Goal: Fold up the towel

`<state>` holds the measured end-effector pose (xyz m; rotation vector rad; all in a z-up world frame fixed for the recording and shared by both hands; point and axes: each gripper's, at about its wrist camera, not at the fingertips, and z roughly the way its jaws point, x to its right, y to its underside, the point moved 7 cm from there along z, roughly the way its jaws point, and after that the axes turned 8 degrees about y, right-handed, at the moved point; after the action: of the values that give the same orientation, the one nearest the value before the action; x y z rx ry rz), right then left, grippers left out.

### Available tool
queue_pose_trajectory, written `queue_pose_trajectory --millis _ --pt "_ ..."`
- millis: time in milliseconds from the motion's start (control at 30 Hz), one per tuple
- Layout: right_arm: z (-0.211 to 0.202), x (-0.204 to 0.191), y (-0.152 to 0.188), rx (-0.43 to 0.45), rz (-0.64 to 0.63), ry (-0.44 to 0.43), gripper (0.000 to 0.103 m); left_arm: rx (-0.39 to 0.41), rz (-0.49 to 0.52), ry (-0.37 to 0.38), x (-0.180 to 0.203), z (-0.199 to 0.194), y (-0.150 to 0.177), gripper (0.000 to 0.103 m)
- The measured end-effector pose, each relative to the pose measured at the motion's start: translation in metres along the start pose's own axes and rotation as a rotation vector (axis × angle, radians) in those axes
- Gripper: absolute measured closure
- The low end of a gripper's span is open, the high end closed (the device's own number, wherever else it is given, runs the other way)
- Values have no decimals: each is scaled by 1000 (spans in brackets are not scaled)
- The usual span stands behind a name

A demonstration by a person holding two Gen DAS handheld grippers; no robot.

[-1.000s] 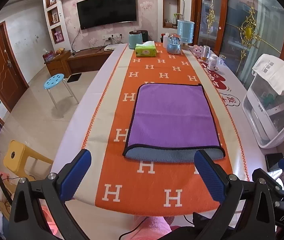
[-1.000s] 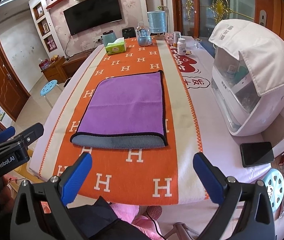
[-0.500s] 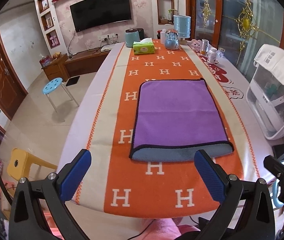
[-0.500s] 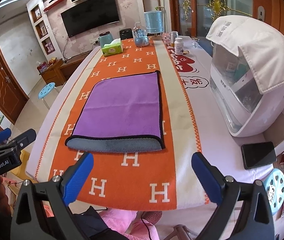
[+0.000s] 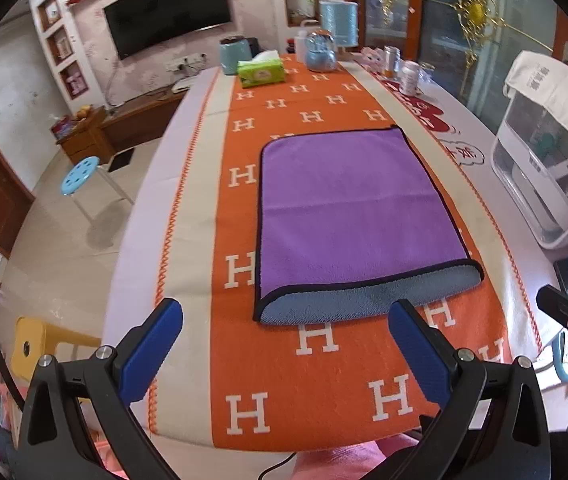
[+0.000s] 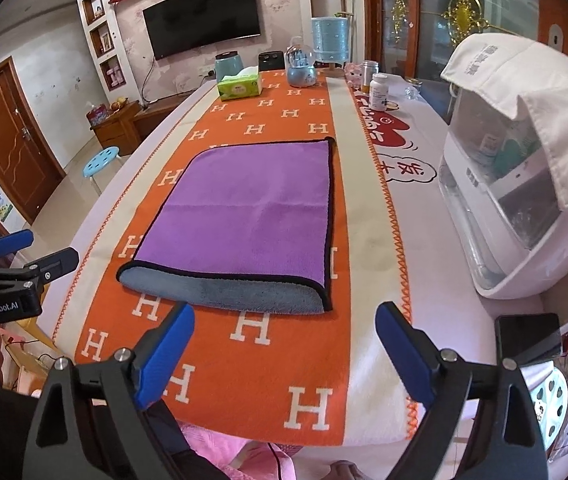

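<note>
A purple towel point(image 5: 348, 208) with black trim lies folded flat on the orange runner point(image 5: 316, 380); its grey underside shows along the near fold. It also shows in the right wrist view point(image 6: 252, 216). My left gripper point(image 5: 284, 344) is open and empty, held above the table's near edge, short of the towel's near fold. My right gripper point(image 6: 284, 344) is open and empty, also short of the near fold, a little to its right. The left gripper's body shows at the left of the right wrist view point(image 6: 4, 280).
A white appliance point(image 6: 524, 184) draped with a white cloth stands at the table's right. A black phone point(image 6: 528, 338) lies near the right front corner. A green tissue box point(image 5: 261, 72), jars and bottles stand at the far end. Stools stand on the floor at left.
Both grippers have drawn back and risen a little from the towel, staying open. The towel has not moved.
</note>
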<state>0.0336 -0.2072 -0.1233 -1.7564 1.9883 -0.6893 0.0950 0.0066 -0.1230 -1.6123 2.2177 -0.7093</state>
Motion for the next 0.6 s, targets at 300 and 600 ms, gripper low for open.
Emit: queue_pose_trajectory --millis 300,600 --pt "29 -5 -3 27 -66 -8 11 -61 67 60 -11 44 -7 1" --pt "64 -13 0 12 -151 -9 15 -135 140 101 -21 88 -19 1"
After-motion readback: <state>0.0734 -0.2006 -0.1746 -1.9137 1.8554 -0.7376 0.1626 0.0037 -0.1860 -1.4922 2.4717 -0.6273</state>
